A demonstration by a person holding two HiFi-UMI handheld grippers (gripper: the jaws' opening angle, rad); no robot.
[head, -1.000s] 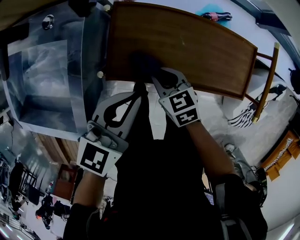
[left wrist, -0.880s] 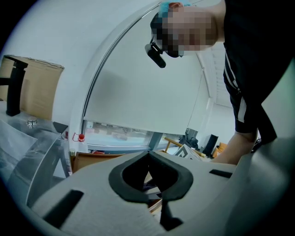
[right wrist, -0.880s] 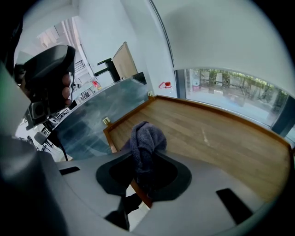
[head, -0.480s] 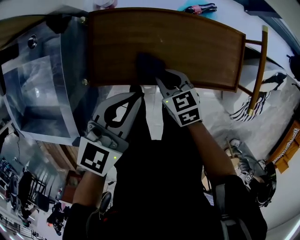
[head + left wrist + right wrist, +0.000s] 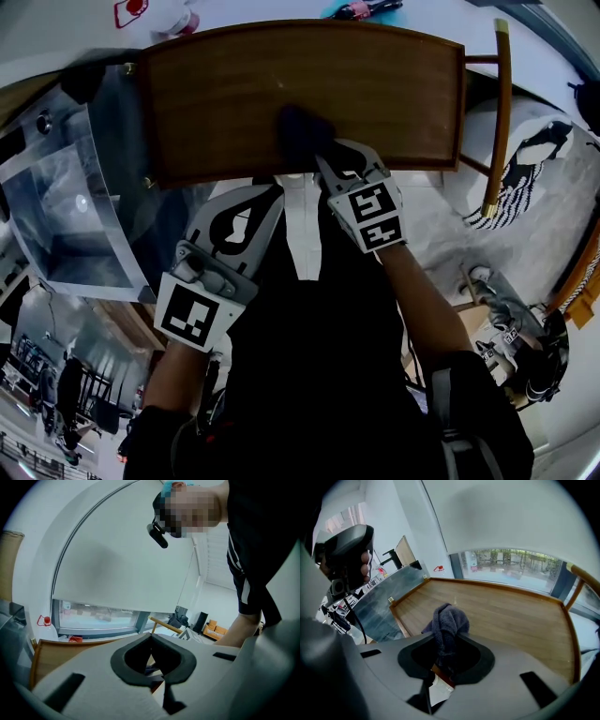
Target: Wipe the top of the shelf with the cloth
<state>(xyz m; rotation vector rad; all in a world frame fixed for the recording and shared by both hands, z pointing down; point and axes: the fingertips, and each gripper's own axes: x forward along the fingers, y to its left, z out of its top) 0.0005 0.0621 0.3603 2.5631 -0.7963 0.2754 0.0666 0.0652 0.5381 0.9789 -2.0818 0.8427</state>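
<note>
The wooden shelf top (image 5: 394, 89) spans the upper head view. A dark grey-blue cloth (image 5: 302, 131) rests on it near the front edge, about midway along. My right gripper (image 5: 323, 157) is shut on the cloth, and the cloth (image 5: 449, 623) bunches up between its jaws over the wood (image 5: 511, 611) in the right gripper view. My left gripper (image 5: 274, 192) hangs back just short of the shelf's front edge, shut with nothing in it. In the left gripper view its jaws (image 5: 151, 638) meet at the tips, with the shelf edge (image 5: 56, 651) low at left.
A dark glass panel (image 5: 75, 216) adjoins the shelf's left end. A wooden chair rail (image 5: 497, 112) stands past the right end, above a striped cushion (image 5: 525, 169). Small red (image 5: 131, 11) and blue (image 5: 361, 9) items lie behind the shelf by the window.
My right gripper has slid the cloth rightward along the shelf's front part, from near the left end to about the middle. The left gripper kept its pose.
</note>
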